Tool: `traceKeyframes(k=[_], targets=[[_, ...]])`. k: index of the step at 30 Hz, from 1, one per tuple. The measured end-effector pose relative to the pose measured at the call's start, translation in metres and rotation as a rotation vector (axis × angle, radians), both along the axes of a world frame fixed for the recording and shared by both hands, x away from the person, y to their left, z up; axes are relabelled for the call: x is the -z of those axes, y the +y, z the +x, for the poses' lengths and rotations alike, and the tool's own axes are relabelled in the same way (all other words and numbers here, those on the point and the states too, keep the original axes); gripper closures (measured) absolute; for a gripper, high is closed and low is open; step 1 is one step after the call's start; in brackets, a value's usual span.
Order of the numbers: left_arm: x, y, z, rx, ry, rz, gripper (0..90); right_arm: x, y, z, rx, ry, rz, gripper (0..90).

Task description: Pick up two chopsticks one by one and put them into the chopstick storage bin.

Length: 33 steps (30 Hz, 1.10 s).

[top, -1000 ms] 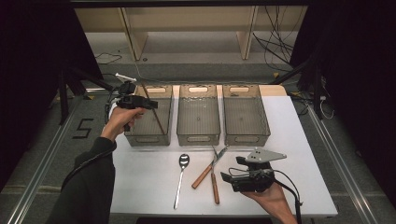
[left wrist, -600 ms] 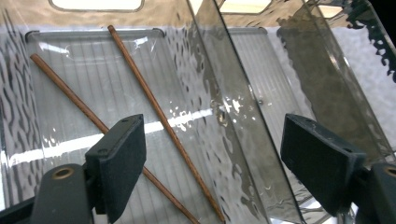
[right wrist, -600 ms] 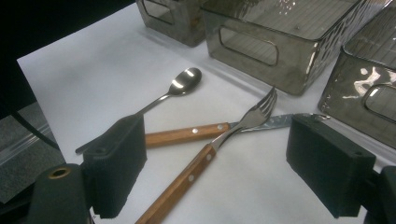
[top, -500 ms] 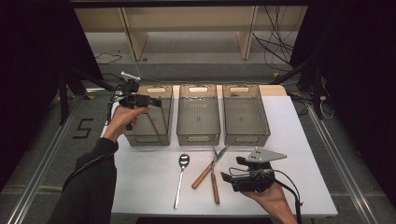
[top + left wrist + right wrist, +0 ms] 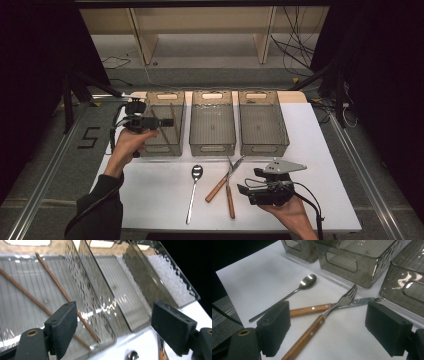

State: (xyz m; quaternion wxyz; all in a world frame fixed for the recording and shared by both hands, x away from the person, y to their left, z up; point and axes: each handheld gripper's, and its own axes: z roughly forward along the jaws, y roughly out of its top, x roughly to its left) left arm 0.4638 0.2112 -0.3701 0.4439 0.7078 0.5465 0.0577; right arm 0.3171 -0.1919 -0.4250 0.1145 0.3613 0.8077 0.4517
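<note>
My left gripper (image 5: 167,122) hovers over the left bin (image 5: 160,148). Its jaws have just been opening and stand wide apart with nothing between them (image 5: 115,322). Two brown chopsticks (image 5: 57,287) lie on that bin's ribbed floor below the jaws. My right gripper (image 5: 250,181) rests low at the table's front right, open and empty (image 5: 327,332). It points at a wooden-handled fork (image 5: 317,322) lying across a wooden-handled knife (image 5: 309,310). Beyond them lies a steel spoon (image 5: 304,283).
Three clear grey bins stand in a row at the back: the left one, a middle bin (image 5: 212,147) and a right bin (image 5: 264,147). Spoon (image 5: 194,190), knife (image 5: 216,190) and fork (image 5: 231,200) lie on the white table (image 5: 150,200) in front of them.
My left hand and gripper have drawn back along the left bin toward the person's side. The right gripper and the cutlery have stayed where they were.
</note>
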Motion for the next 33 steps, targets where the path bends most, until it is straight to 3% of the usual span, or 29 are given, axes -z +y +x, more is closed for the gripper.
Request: traceKeyframes(k=[3,6,13,17,33], targets=[[0.009,-0.001,-0.016,0.014,0.001,0.0,21.0,0.001,0.001,0.0,0.001,0.004,-0.01,21.0],[0.02,-0.004,-0.03,0.025,0.0,0.034,21.1,0.002,0.003,0.0,0.004,0.009,-0.016,21.0],[0.043,-0.017,-0.06,0.046,0.004,0.046,21.0,0.003,0.004,0.0,0.014,0.01,-0.018,21.1],[0.047,-0.028,-0.069,0.077,0.006,0.092,21.0,0.004,0.003,-0.001,0.014,0.005,-0.015,21.1],[0.063,-0.055,-0.095,0.136,0.017,0.16,19.8,0.01,-0.004,0.002,0.034,-0.004,0.004,20.9]])
